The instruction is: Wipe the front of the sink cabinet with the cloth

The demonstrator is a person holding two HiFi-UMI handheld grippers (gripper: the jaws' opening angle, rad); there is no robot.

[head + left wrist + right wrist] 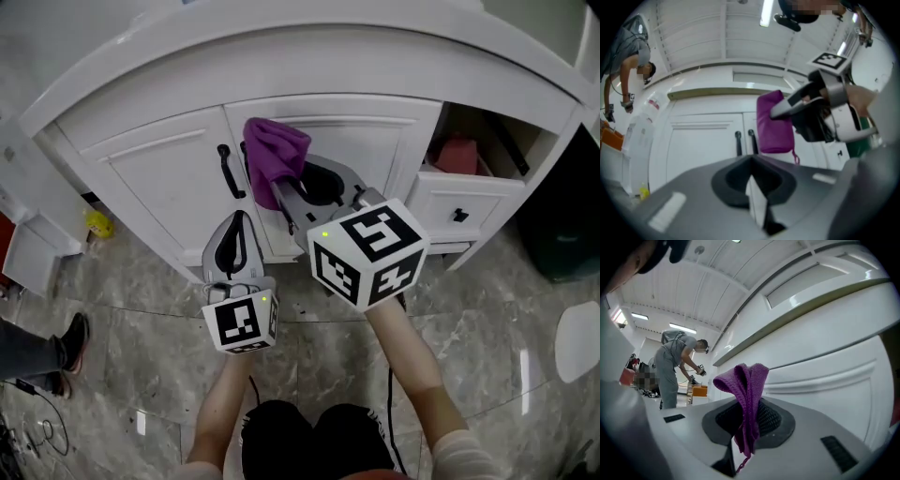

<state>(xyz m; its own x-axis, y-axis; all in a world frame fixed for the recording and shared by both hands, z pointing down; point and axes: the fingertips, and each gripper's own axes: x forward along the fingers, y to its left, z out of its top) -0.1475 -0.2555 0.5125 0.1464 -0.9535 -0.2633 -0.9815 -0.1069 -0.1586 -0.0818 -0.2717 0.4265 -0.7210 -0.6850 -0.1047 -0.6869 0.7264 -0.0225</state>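
Note:
The white sink cabinet (159,178) has two doors with black handles (228,171). A purple cloth (275,155) hangs at the top of the right door (375,150), near the seam; I cannot tell whether it touches the door. My right gripper (279,192) is shut on the cloth (746,394), which sticks up folded between its jaws. The left gripper view shows the cloth (774,123) and the right gripper (820,112) in front of the right door. My left gripper (236,225) is lower and to the left, shut and holding nothing, pointing at the cabinet's base.
An open compartment with a pink item (457,155) and a drawer with a black knob (459,215) are at the cabinet's right. A yellow object (97,223) lies on the floor at left, a dark bin (562,234) at right. A person (672,366) stands in the background.

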